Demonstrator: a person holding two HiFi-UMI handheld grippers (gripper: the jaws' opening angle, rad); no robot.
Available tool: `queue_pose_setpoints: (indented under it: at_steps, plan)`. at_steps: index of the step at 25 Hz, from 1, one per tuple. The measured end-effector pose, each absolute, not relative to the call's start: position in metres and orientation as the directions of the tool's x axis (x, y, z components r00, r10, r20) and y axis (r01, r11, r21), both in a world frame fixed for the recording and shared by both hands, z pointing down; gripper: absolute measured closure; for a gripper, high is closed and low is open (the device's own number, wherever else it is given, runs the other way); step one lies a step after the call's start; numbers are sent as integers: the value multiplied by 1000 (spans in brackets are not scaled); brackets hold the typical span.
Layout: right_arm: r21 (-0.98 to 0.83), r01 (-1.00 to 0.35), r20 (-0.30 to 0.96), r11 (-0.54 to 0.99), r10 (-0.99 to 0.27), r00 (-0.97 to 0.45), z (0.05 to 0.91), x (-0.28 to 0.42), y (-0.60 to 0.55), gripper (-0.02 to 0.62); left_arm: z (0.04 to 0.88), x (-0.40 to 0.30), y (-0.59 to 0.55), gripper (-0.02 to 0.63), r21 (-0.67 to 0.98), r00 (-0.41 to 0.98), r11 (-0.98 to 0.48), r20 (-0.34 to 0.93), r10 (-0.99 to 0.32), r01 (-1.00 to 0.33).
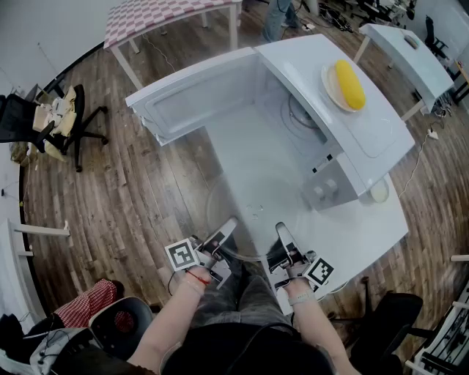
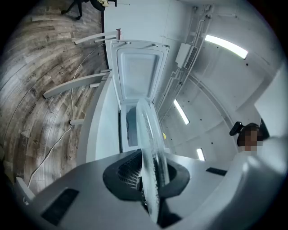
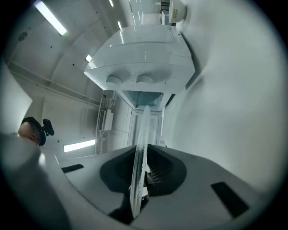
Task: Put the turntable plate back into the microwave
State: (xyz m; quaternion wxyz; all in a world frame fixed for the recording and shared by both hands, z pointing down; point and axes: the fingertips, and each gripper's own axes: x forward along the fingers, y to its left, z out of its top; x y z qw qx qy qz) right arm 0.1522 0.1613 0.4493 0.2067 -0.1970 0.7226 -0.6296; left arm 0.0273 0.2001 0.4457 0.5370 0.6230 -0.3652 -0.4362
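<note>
The clear glass turntable plate point(image 1: 245, 201) hangs level over the white table point(image 1: 366, 227), just in front of the open microwave point(image 1: 366, 128). My left gripper point(image 1: 222, 236) is shut on the plate's near left rim and my right gripper point(image 1: 282, 238) is shut on its near right rim. In the left gripper view the plate point(image 2: 150, 143) shows edge-on between the jaws of the left gripper point(image 2: 150, 182). The right gripper view shows the plate point(image 3: 141, 143) likewise, clamped in the right gripper point(image 3: 138, 179). The microwave door point(image 1: 194, 99) swings out to the left, and the roller ring point(image 1: 299, 113) lies in the cavity.
A plate with a yellow item point(image 1: 349, 84) rests on top of the microwave. A small white cup point(image 1: 378, 192) stands by its right side. An office chair point(image 1: 62, 117) is at the left, a checkered table point(image 1: 157, 15) behind, and another white table point(image 1: 403, 47) far right.
</note>
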Motion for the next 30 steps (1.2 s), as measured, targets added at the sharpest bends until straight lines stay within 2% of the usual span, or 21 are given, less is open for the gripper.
queue_pose_setpoints:
  at_steps: [12,30]
  plan:
    - [-990,-38,-46,135,-569,-821,451,145,154,549,446,20,189,568,987,382,-159,-153,-911,17]
    - [-993,-62,-36,105,-737,-675,463,122,108,549,460,-10,119,568,987,557,-154,-101,-825,-49]
